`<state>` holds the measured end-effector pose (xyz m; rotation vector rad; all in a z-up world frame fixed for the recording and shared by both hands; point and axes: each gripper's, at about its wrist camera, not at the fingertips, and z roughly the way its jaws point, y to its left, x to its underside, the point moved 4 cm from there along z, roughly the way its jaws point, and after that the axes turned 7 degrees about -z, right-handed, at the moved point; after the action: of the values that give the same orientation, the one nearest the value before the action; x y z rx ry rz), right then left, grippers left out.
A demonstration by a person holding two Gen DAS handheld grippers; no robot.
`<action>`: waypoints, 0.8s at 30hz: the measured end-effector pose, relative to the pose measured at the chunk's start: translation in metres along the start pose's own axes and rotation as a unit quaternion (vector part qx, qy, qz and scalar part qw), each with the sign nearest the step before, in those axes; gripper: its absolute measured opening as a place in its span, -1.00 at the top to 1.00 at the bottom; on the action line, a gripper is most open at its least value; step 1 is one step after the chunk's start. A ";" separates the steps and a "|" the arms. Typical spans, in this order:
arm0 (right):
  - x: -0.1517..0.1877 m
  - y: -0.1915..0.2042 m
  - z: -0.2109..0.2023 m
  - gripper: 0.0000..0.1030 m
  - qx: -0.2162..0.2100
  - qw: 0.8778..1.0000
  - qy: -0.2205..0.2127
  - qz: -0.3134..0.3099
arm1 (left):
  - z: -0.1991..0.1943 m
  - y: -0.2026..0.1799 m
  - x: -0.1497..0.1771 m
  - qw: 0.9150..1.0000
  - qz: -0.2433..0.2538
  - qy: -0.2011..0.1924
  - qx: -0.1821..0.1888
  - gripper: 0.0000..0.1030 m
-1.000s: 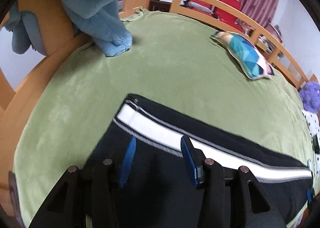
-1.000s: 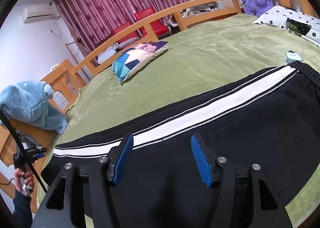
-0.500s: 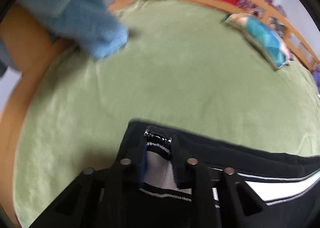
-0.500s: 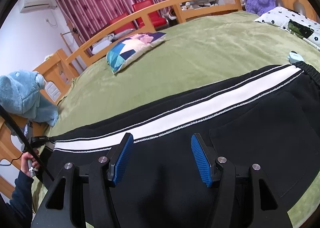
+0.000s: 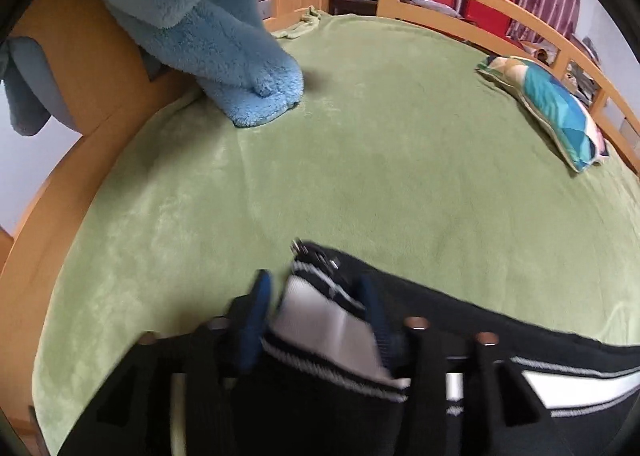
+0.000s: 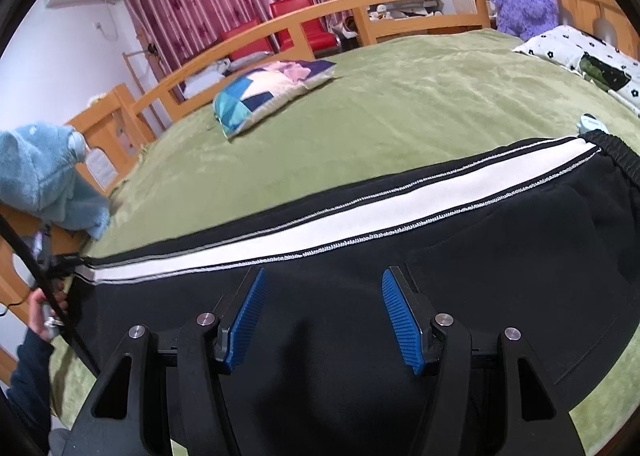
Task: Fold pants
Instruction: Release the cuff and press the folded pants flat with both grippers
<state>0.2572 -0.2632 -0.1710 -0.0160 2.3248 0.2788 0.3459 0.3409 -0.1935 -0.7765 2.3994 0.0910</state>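
Black pants [image 6: 500, 296] with a white side stripe lie flat across the green bedspread [image 6: 400, 115], waistband at the right. At the leg's end, the cuff [image 5: 320, 320] is bunched and raised between the jaws of my left gripper [image 5: 316, 308]. Those jaws are opening, and the left pad [image 5: 256, 308] stands a little off the cloth. My right gripper [image 6: 322, 312] hovers open over the black thigh area, below the stripe, with nothing between its pads. A person's hand [image 6: 40, 306] shows at the cuff end in the right wrist view.
A blue plush toy [image 5: 224, 35] hangs over the wooden footboard [image 5: 100, 95] near the cuff. A patterned cushion [image 6: 272, 87] lies by the far rail [image 6: 320, 19]. A purple plush [image 6: 524, 3], a flowered pillow [image 6: 592, 59] and a small pale blue object [image 6: 592, 121] sit near the waistband.
My left gripper slid to the leg's end and shut on the cuff half a second ago; now its jaws have spread again around the bunched cuff. The right gripper stayed put.
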 end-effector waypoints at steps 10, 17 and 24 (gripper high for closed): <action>-0.005 0.012 0.001 -0.16 -0.009 1.000 0.013 -0.025 | -0.058 -0.030 0.055 0.997 0.013 0.035 0.060 -0.39; -0.059 0.054 0.035 -0.55 -0.025 0.985 0.002 -0.171 | -0.077 -0.076 0.102 0.991 0.002 0.066 0.112 -0.39; -0.071 0.059 0.117 -0.55 -0.055 0.970 0.076 -0.226 | -0.069 -0.108 0.120 0.987 0.007 0.063 0.145 -0.39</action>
<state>0.3838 -0.1866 -0.1871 -0.6327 2.3740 0.1793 0.2914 0.1735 -0.1933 -0.6440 2.4612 -0.3042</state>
